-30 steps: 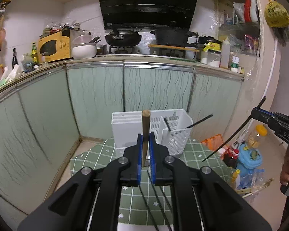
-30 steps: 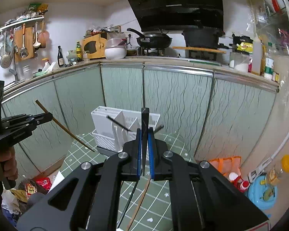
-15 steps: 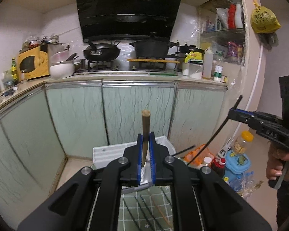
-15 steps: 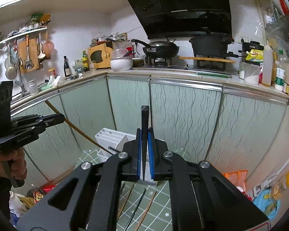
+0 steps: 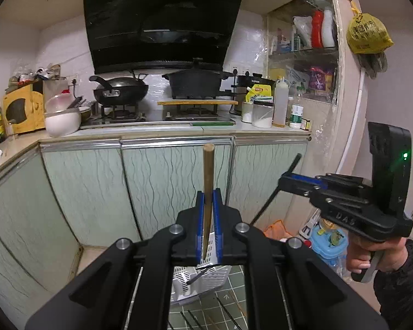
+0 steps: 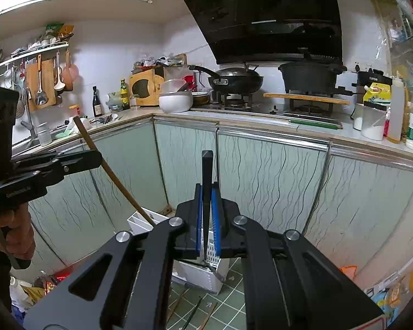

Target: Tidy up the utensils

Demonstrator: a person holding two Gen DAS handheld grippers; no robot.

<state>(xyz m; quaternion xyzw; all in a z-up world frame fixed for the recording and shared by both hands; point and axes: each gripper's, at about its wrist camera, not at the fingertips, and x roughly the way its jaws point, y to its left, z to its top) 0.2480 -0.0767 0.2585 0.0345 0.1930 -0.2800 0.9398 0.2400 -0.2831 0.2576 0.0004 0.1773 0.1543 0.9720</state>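
Kitchen behind; left gripper (image 5: 208, 214) clamps wooden chopstick (image 5: 208, 181); right gripper (image 6: 207, 214), "DAS", clamps black chopstick (image 6: 207, 181).

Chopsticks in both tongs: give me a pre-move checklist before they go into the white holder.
1. Left tongs shut on the brown wooden chopstick: ok.
2. Right tongs shut on the black chopstick: ok.
3. The two held sticks apart from each other: ok.
4. White slotted plastic utensil holder upright on the green checked tablecloth: ok.
5. Free room in the holder's compartments: cannot tell, the tongs hide most of it.
6. All utensils collected: not ok, loose chopsticks lie on the cloth.
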